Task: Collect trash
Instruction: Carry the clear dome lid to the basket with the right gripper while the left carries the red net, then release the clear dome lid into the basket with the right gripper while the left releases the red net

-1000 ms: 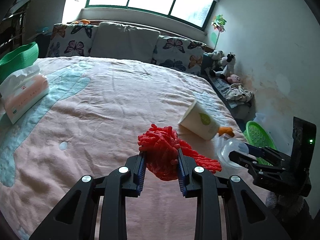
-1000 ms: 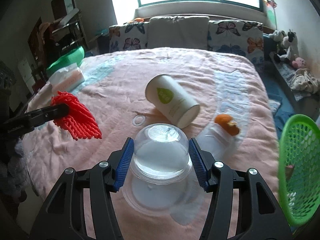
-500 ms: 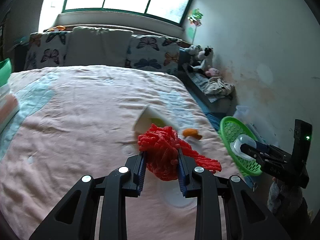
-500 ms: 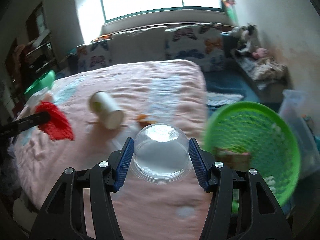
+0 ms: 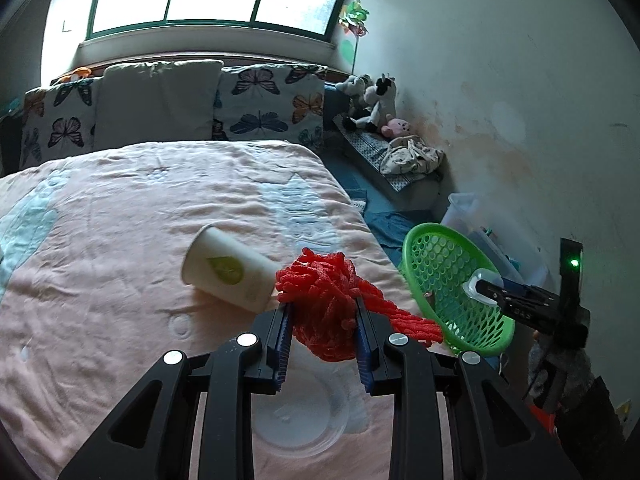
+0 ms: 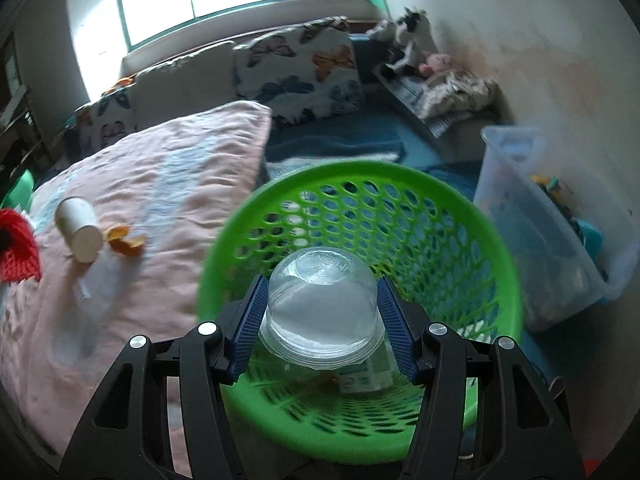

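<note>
My left gripper (image 5: 323, 312) is shut on a red foam net (image 5: 326, 304) and holds it above the pink bed. My right gripper (image 6: 322, 308) is shut on a clear plastic dome cup (image 6: 322, 312) and holds it over the mouth of the green mesh basket (image 6: 452, 216), which stands beside the bed. The basket (image 5: 440, 256) and the right gripper (image 5: 486, 288) also show in the left wrist view. A white paper cup (image 5: 228, 270) lies on its side on the bed. Orange peel (image 6: 126, 240) lies next to the cup (image 6: 78, 228).
A clear round lid (image 5: 296, 416) lies on the bed under my left gripper. A carton (image 6: 364, 376) lies inside the basket. A translucent storage bin (image 6: 536, 216) stands right of the basket. Butterfly pillows (image 5: 272, 100) and plush toys (image 5: 372, 100) are at the back.
My right gripper has carried the clear cup from over the bed's edge to over the green basket. My left gripper has swung right with the red net still in it.
</note>
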